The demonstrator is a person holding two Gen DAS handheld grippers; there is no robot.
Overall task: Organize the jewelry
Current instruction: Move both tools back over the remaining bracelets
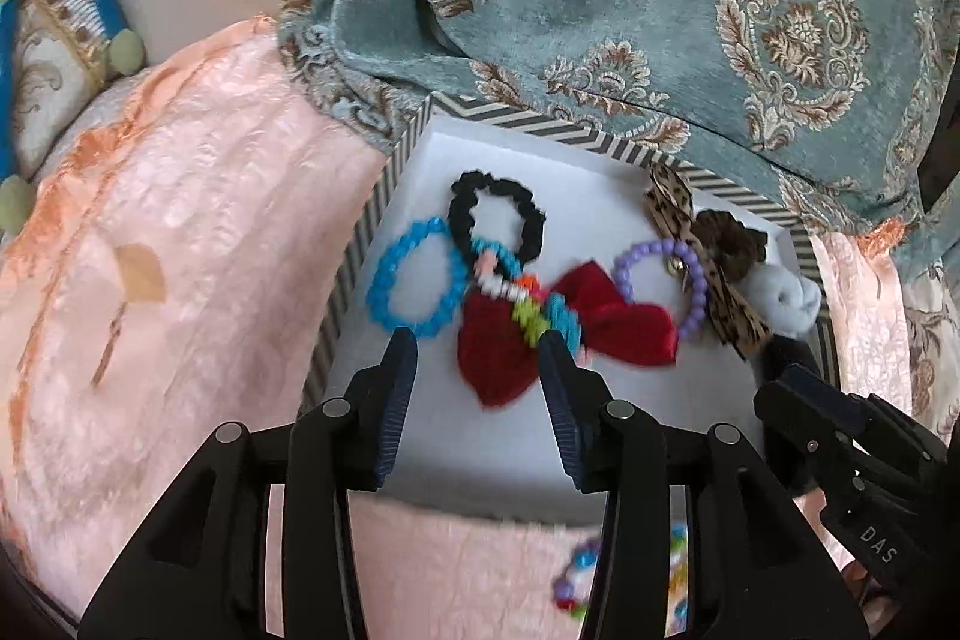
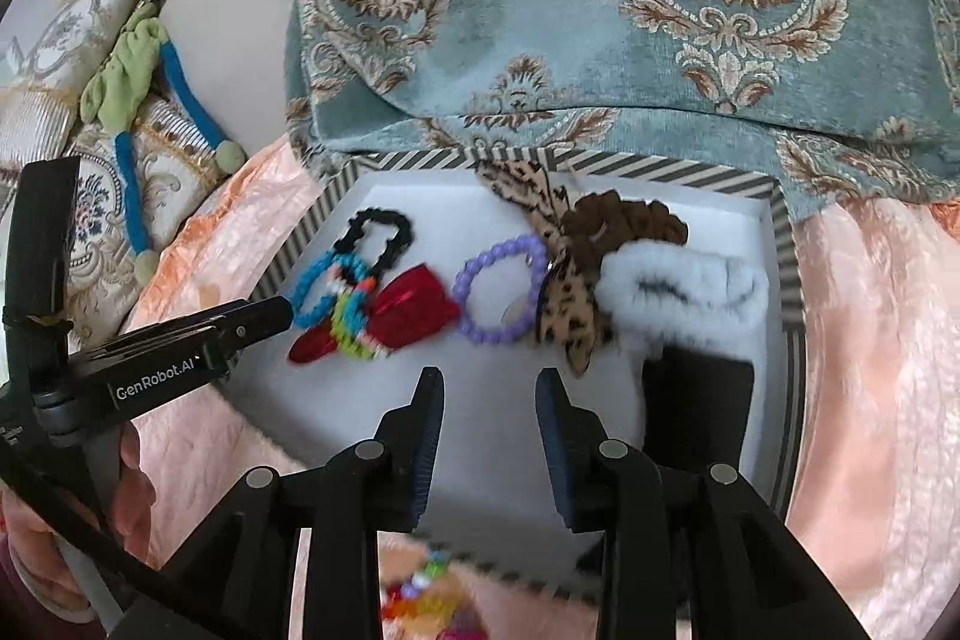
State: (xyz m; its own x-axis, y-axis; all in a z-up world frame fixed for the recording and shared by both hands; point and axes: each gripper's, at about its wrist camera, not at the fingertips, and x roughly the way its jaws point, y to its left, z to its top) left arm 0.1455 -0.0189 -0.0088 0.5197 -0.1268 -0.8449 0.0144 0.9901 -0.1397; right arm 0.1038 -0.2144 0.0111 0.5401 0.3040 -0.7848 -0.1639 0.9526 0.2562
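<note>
A striped-rim white box (image 1: 372, 220) (image 2: 786, 268) lies on a pink bedspread. In it lie a black scrunchie (image 1: 498, 211), a blue bead bracelet (image 1: 414, 289), a multicoloured bead bracelet (image 1: 528, 307) over a red bow (image 1: 624, 328), a purple bead bracelet (image 1: 660, 289) (image 2: 498, 292), a leopard bow (image 2: 564, 292), a brown scrunchie (image 2: 624, 220) and a pale fluffy scrunchie (image 2: 684, 286). My left gripper (image 1: 477, 340) is open and empty over the red bow. My right gripper (image 2: 489, 379) is open and empty above the box floor, near the purple bracelet.
A teal patterned cloth (image 1: 630, 10) overhangs the box's far edge. Another multicoloured bead bracelet (image 1: 585, 586) (image 2: 420, 592) lies on the pink bedspread (image 1: 180, 250) in front of the box. A green and blue fabric toy (image 2: 138, 100) lies at the far left.
</note>
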